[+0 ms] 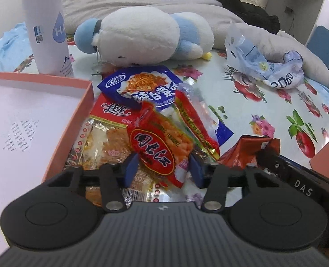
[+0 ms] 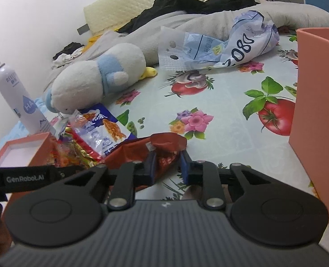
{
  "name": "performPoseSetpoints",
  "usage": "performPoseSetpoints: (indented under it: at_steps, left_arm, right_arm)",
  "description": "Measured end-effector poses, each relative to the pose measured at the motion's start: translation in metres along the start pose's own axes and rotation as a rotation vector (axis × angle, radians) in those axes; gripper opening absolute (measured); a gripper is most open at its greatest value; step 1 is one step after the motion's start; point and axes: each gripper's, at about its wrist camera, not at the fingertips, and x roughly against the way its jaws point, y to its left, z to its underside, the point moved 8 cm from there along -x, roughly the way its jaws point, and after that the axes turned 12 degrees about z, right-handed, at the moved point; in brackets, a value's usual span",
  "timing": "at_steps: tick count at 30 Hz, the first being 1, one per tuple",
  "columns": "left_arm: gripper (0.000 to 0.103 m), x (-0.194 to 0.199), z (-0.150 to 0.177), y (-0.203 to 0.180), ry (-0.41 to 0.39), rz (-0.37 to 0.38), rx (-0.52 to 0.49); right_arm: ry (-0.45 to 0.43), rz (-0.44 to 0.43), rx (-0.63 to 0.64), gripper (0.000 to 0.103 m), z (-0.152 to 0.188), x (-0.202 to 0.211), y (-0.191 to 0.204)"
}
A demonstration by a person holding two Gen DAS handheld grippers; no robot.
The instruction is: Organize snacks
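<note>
Far left, coral box lid [image 1: 87, 102] lies open side up, white inside, w/ the white spray bottle [image 1: 45, 26] standing just behind it. Snack pile sits right beside the lid on the flowered tablecloth [image 1: 242, 115]: blue noodle packet [image 1: 139, 86] at the back, big red-and-clear packet [image 1: 104, 133] under the rest, and the small red packet w/ the black oval label [image 1: 155, 146] on top. Left gripper [image 1: 162, 169] is down on that top packet, fingers [image 1: 131, 169] about half closed, one blue pad on each side of it; pads look to be touching its edges, but a firm pinch? Can't tell. Behind the pile, white-and-blue plush toy [image 1: 142, 35] lies on its side.

Moving right: dark red foil packet [image 2: 164, 146] lies just right of the pile, on the cloth. Right gripper [image 2: 166, 166] has it, fingers [image 2: 184, 166] narrowed down and pressing the crumpled foil from both sides. Further back, a crumpled blue-and-white plastic bag [image 2: 242, 46] against the grey bedding [image 2: 209, 22]. Far right, tall coral box wall [image 2: 315, 93] stands near the right gripper, well apart from the pile.
</note>
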Motion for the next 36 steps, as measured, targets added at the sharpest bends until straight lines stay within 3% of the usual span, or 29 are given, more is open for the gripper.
performPoseSetpoints:
  at_steps: [6, 18, 23, 36]
  left_arm:
    - [0.011, 0.005, 0.004, 0.004, 0.010, 0.024, 0.036]
    - [0.005, 0.069, 0.008, -0.016, -0.082, 0.085, 0.095]
    - [0.005, 0.101, 0.014, -0.037, -0.098, 0.119, 0.075]
    - [0.005, 0.174, 0.063, -0.092, -0.088, 0.177, 0.015]
  right_arm:
    - [-0.016, 0.004, 0.003, 0.021, -0.002, 0.014, -0.002]
    - [-0.054, 0.025, 0.068, 0.015, -0.014, 0.065, -0.010]
    - [-0.070, 0.026, 0.092, 0.011, -0.017, 0.095, -0.015]
    - [-0.064, 0.029, 0.138, 0.010, 0.011, 0.175, -0.036]
